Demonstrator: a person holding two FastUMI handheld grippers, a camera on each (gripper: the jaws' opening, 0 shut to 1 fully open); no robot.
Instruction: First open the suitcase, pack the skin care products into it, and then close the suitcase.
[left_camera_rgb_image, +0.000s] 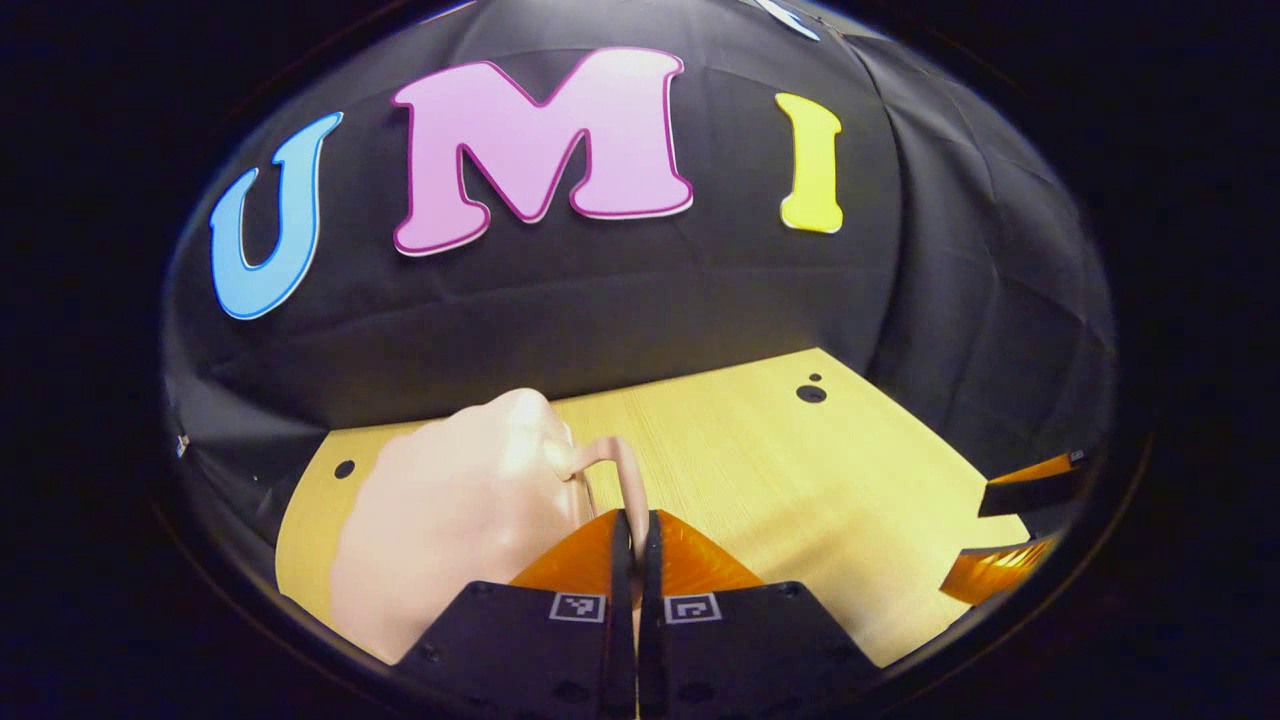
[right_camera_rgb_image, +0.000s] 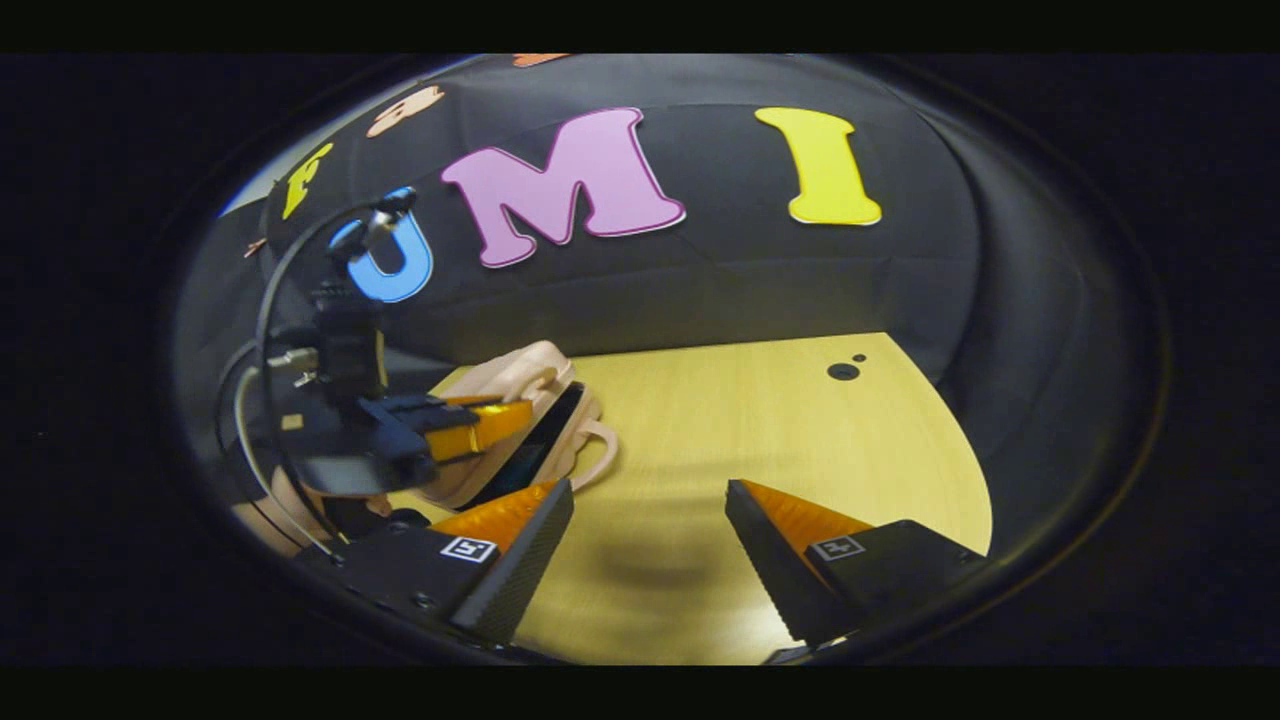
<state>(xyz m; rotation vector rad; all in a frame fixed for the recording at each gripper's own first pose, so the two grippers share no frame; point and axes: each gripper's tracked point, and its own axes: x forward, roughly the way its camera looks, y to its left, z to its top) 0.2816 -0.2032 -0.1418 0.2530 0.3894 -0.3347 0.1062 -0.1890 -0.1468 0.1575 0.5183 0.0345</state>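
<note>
Left hand-held gripper (left_camera_rgb_image: 636, 545) pinched on pale pink suitcase's (left_camera_rgb_image: 460, 500) loop handle (left_camera_rgb_image: 628, 470), 12 o'clock; suitcase slightly ajar at 10 o'clock on yellow wooden desk (left_camera_rgb_image: 800, 470). Right hand-held gripper (right_camera_rgb_image: 648, 525) wide, empty.

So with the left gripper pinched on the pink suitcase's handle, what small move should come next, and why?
Probably a slow lift of the left gripper to swing the lid further up. It is shut on the handle, and the right gripper view shows the suitcase parted only by a dark gap. The right gripper hangs open above the table.
</note>
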